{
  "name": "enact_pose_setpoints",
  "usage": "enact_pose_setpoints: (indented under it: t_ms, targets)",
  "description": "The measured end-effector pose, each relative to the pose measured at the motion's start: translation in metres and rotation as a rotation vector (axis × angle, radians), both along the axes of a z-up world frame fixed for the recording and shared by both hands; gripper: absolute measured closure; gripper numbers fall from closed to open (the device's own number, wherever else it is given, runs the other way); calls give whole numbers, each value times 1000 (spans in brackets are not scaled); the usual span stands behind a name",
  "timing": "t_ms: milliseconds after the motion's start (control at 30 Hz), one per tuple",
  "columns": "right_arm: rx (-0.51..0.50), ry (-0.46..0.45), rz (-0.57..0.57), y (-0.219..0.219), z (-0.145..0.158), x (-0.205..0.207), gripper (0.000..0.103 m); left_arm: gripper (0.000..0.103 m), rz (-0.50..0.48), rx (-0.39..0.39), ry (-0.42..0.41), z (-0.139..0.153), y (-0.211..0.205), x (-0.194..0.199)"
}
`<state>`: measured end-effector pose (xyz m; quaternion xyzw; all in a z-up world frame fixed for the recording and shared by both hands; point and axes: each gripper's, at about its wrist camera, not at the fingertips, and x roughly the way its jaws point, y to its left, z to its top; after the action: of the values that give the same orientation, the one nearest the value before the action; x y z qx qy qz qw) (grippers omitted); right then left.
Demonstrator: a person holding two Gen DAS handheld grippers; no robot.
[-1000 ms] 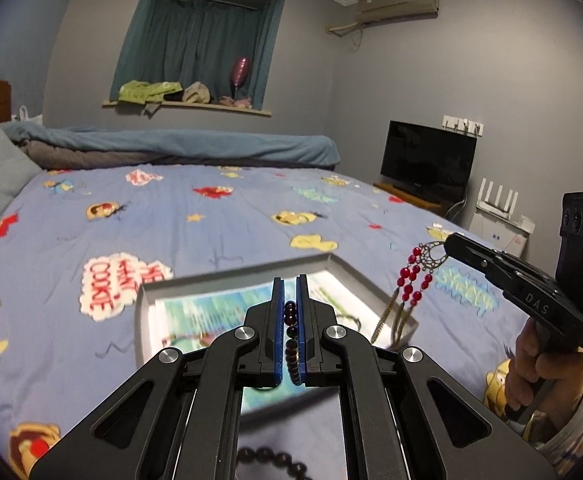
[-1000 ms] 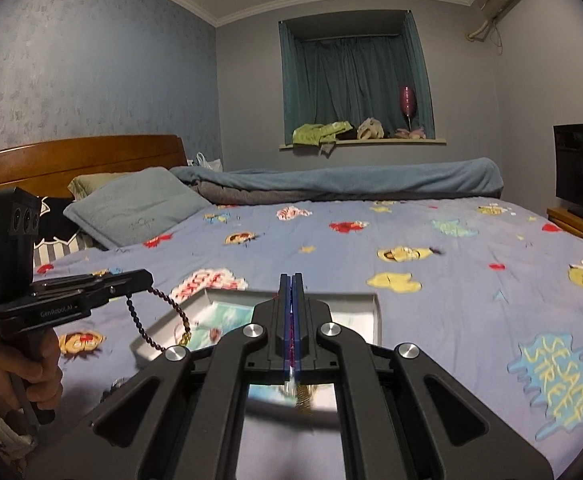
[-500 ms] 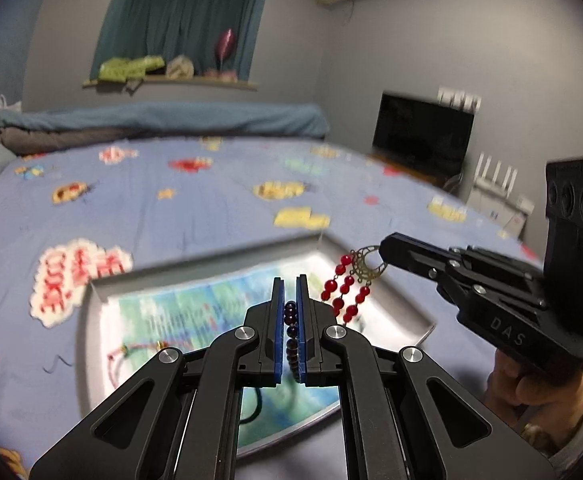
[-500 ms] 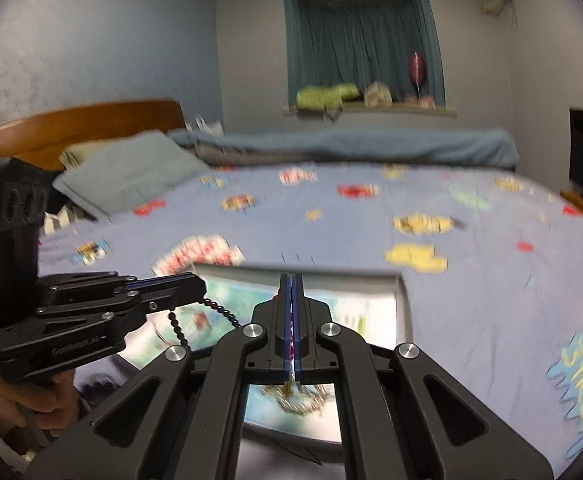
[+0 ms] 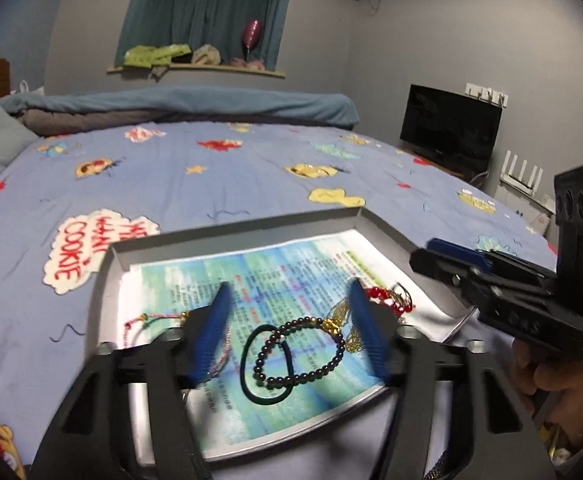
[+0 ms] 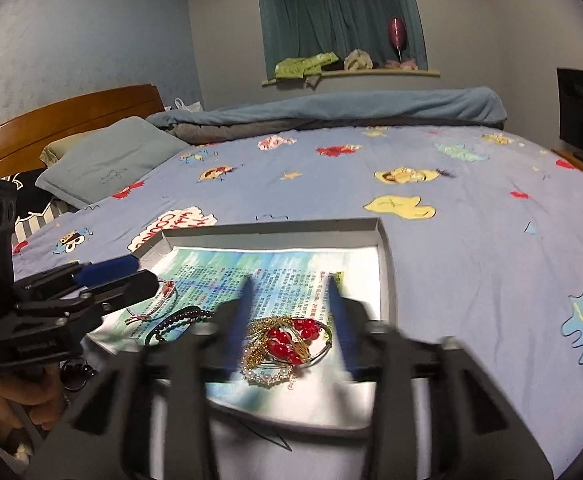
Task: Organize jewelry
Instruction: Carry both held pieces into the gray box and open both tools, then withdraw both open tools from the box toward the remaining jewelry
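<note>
Both black two-finger grippers hang low over a shallow grey cardboard tray (image 5: 235,232) that rests on a blue cartoon-print bedspread (image 5: 211,176). The left gripper (image 5: 287,330) points forward and down at the tray with its blue-padded fingers (image 5: 211,332) spread wide and nothing between them; beneath the gap lies a bracelet of small dark round beads with a gold charm (image 5: 299,354), looped over a thin black elastic hair band (image 5: 267,364) on the tray's glossy green-and-blue printed paper liner (image 5: 275,272). A woven pink and green cord bracelet (image 5: 147,318) lies flat at the tray's left side, partly behind the left finger. The right gripper (image 6: 291,322) is likewise released, its fingers blurred and held apart on either side of a tangled heap: a brass-toned hoop earring strung with glossy red beads (image 6: 291,338), fine gold chain (image 6: 257,346) and a short strand of white pearls (image 6: 263,376), all resting on the liner near the tray's front right. In the left wrist view the right gripper's body enters from the right, gripped by a bare hand (image 5: 547,372) at its handle; in the right wrist view the left gripper comes in from the left, level and just above the tray's edge. A grey-blue pillow (image 6: 111,160) and wooden headboard (image 6: 63,120) sit beyond.
</note>
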<state>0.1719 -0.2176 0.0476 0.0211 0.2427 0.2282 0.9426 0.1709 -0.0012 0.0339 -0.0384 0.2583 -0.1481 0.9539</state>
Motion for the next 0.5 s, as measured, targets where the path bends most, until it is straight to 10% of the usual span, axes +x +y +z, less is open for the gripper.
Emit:
enact_pose_setpoints:
  t_ms: [167,500]
  targets:
    - [0,-54,-9,-6,4,-15,37,9,32,-6,-54,12,7,-13]
    - [-26,-98,-15,-8,4,-32,5,5,178,-11,-57,8,30,-41]
